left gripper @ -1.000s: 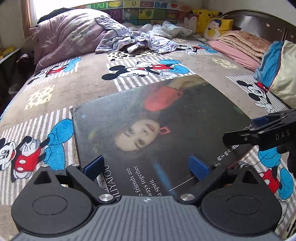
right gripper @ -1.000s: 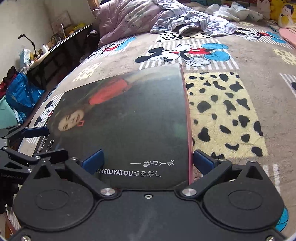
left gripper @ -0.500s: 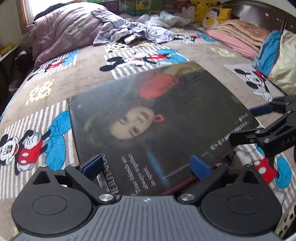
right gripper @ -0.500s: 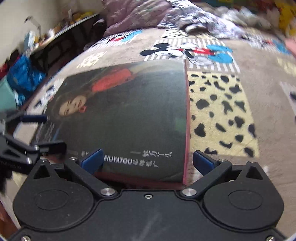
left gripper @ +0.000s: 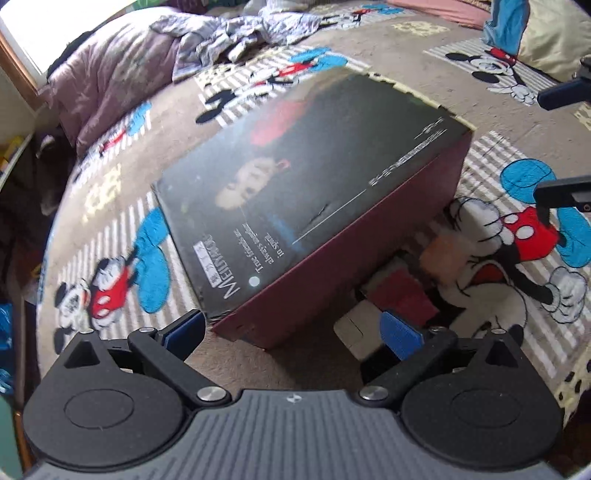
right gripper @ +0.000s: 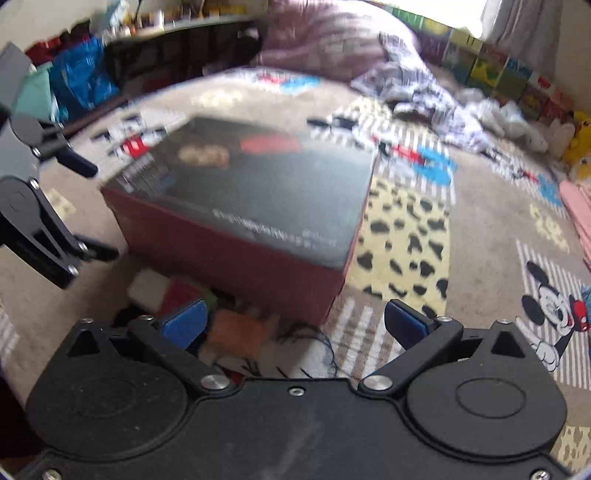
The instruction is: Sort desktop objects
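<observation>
A dark box [left gripper: 314, 192] with a woman's portrait on its lid and maroon sides rests on the Mickey Mouse bedspread; it also shows in the right wrist view [right gripper: 255, 206]. Small objects lie by its near side: a white one [left gripper: 356, 330], a red one [left gripper: 400, 295] and an orange one [left gripper: 443, 254]; the orange one [right gripper: 240, 332] shows blurred in the right wrist view. My left gripper [left gripper: 291, 334] is open and empty, just short of the box's corner. My right gripper [right gripper: 293, 321] is open and empty, above the small objects.
The bedspread [left gripper: 122, 177] covers the bed. A purple duvet [left gripper: 122, 74] and crumpled clothes [left gripper: 243, 33] lie at the far end. Pillows [left gripper: 546, 33] lie at the right. A blue bag [right gripper: 79, 81] and cluttered shelf stand beyond the bed's edge.
Both grippers have pulled back and up from the box's edges. The box's maroon sides and the small objects beside it have come into view.
</observation>
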